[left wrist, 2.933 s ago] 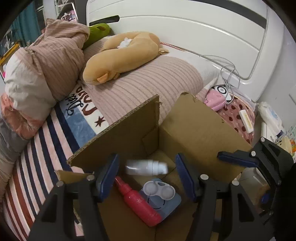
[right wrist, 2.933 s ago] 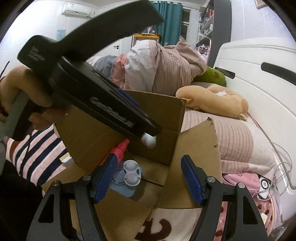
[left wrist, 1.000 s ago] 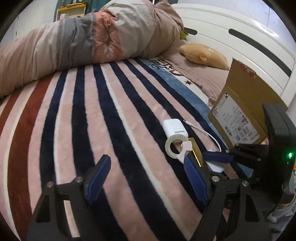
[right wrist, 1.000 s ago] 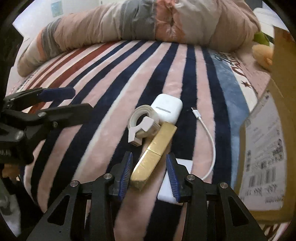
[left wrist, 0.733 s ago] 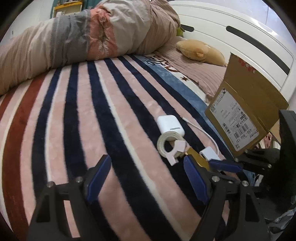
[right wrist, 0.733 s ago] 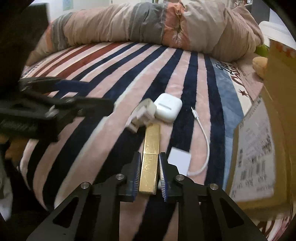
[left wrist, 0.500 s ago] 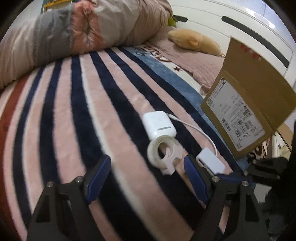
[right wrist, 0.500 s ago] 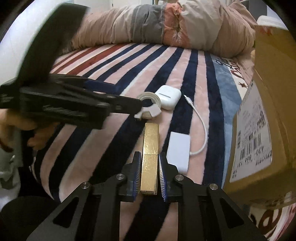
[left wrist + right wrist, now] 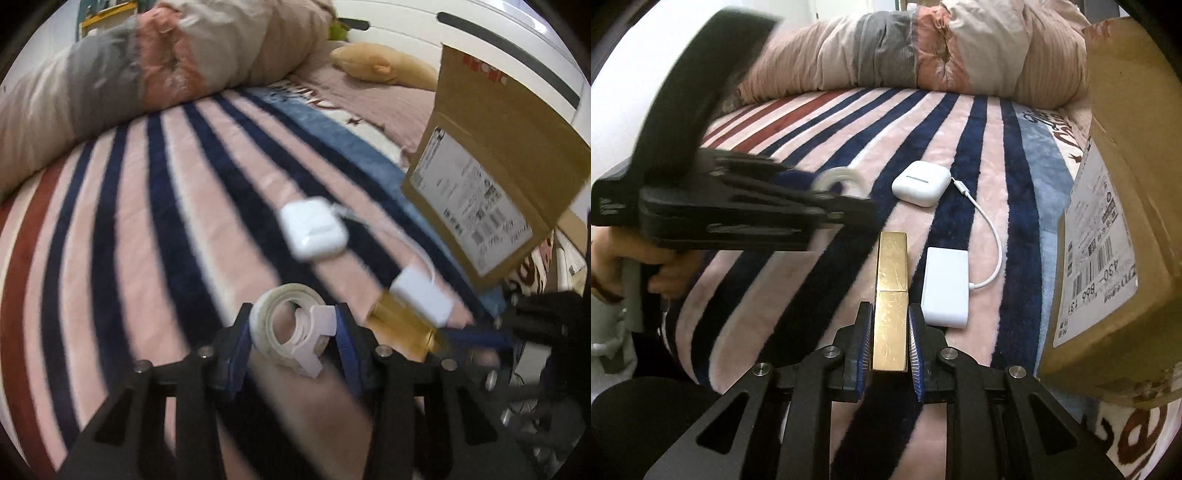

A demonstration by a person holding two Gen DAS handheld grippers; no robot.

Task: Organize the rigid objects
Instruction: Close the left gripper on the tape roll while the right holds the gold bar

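My left gripper (image 9: 293, 334) is shut on a white tape roll in its dispenser (image 9: 290, 338), just above the striped blanket; the roll also shows in the right wrist view (image 9: 842, 179) behind the left gripper's body. My right gripper (image 9: 890, 339) is shut on a gold rectangular bar (image 9: 891, 295) and holds it above the blanket; the bar also shows in the left wrist view (image 9: 402, 328). A white earbud case (image 9: 921, 182) and a white adapter (image 9: 945, 286) with its cable lie on the blanket. The cardboard box (image 9: 1126, 206) stands at the right.
A rolled duvet (image 9: 923, 51) lies across the far side of the striped blanket (image 9: 827, 122). A tan plush toy (image 9: 376, 64) lies on the bed near the white headboard (image 9: 480, 33). The box's flap with a shipping label (image 9: 469, 206) stands close to the adapter.
My left gripper moved in and closed on the tape roll. My right gripper closed on the gold bar and lifted it off the blanket, drawing it back from the earbud case.
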